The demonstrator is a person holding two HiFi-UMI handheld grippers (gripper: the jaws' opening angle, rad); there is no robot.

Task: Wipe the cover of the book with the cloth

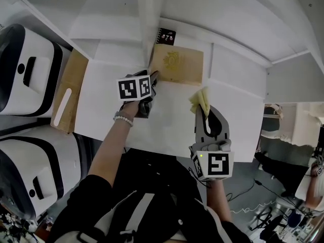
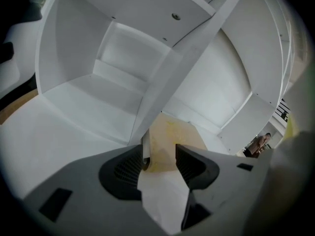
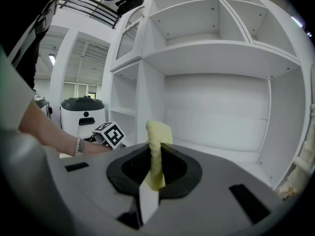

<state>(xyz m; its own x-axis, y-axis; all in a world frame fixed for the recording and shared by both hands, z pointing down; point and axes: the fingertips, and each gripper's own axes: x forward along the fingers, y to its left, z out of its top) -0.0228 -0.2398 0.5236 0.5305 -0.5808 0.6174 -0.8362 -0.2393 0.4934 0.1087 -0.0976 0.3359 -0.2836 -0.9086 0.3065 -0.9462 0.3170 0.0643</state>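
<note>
**Cloth Clamped, Book Title Unreadable**

The brown book (image 1: 178, 64) lies flat toward the back edge of the white shelf board (image 1: 109, 103). Its cover shows a faint yellow emblem and no legible writing. The left gripper (image 1: 154, 81) gapes, released, at the book's near left corner. The right gripper (image 1: 202, 107) pinches the yellow cloth (image 1: 200, 98) toward the board's front edge.

The book (image 1: 178, 65), tan-covered with a faint yellow emblem, lies flat on the white shelf (image 1: 167, 118). The pale yellow cloth (image 3: 158, 132) (bunched, standing upright) is pinched in the right gripper (image 3: 156, 163).
</note>
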